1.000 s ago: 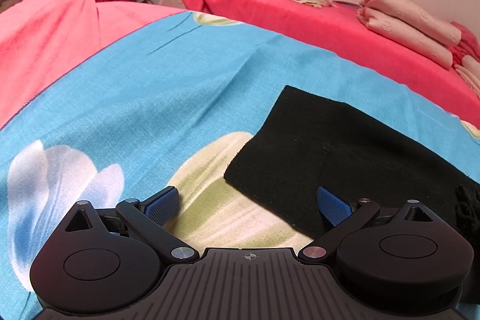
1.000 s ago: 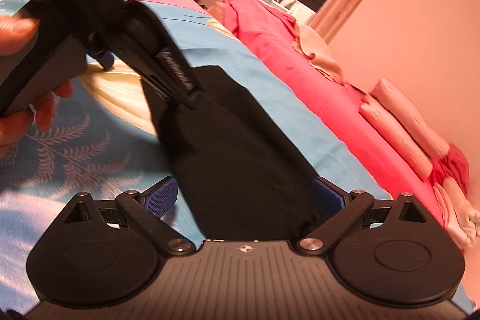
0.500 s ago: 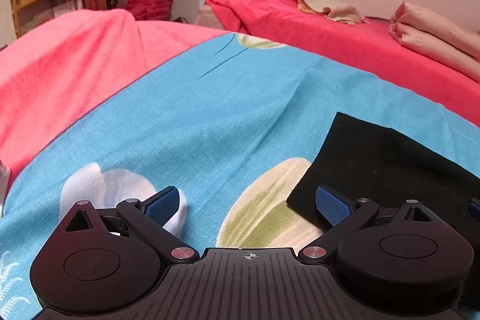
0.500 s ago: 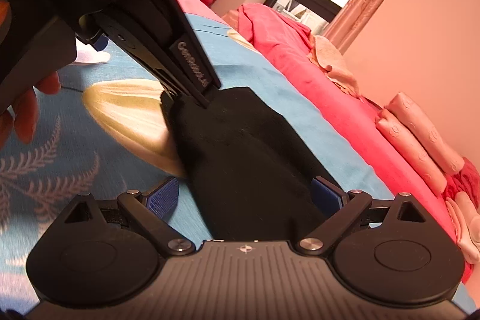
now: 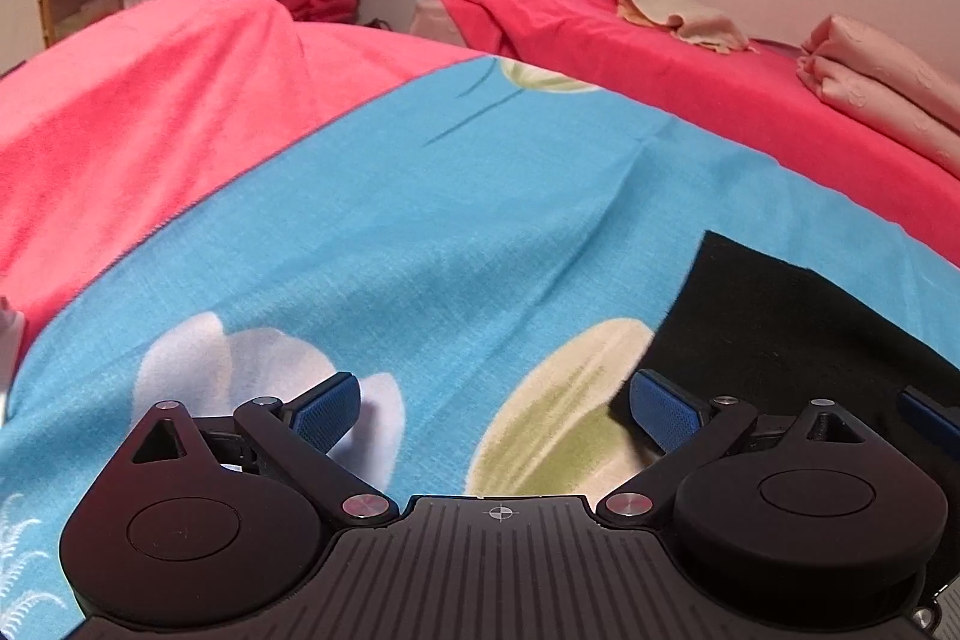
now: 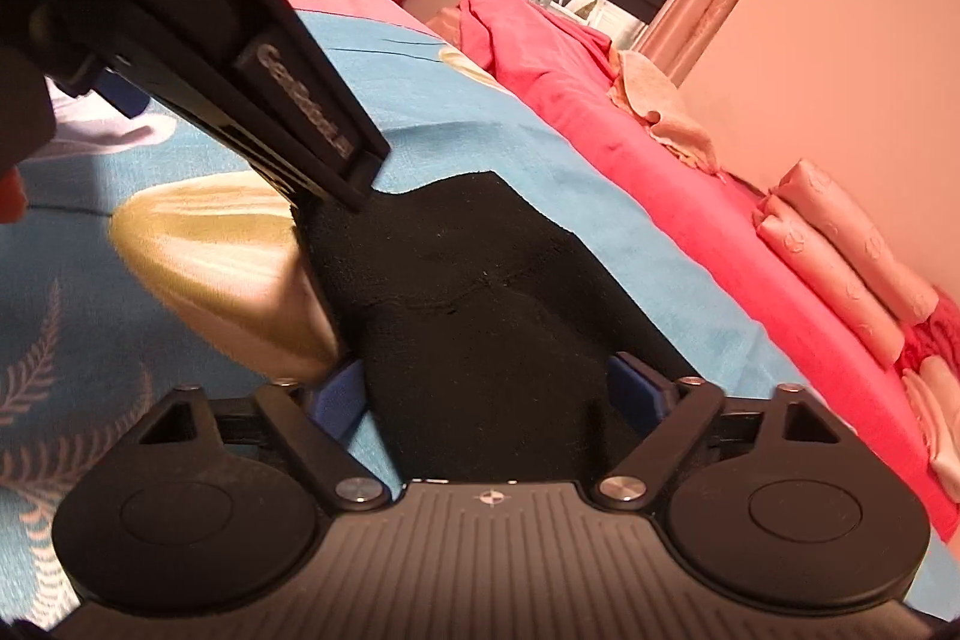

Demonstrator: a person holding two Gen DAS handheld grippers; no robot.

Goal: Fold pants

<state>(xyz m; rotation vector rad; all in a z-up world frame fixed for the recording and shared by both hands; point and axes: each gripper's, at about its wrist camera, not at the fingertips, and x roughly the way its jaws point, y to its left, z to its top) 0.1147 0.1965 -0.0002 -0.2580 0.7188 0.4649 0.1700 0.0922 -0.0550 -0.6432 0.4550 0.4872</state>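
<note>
Black pants [image 6: 480, 316] lie folded on the bed [image 5: 420, 232]; both left tongs [image 5: 495, 412] and right tongs [image 6: 489, 388] gape empty, so next likely a regrasp.

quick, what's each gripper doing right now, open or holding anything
Left gripper: open, jaws spread, holding nothing; the black pants lie off to its right.
Right gripper: open, jaws spread on either side of the pants, not clamped.

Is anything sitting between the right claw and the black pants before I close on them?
Nothing visible. The black pants already lie between the open right claw fingers on the blue sheet. The left claw hovers over their far edge, not in the right claw's path.
</note>
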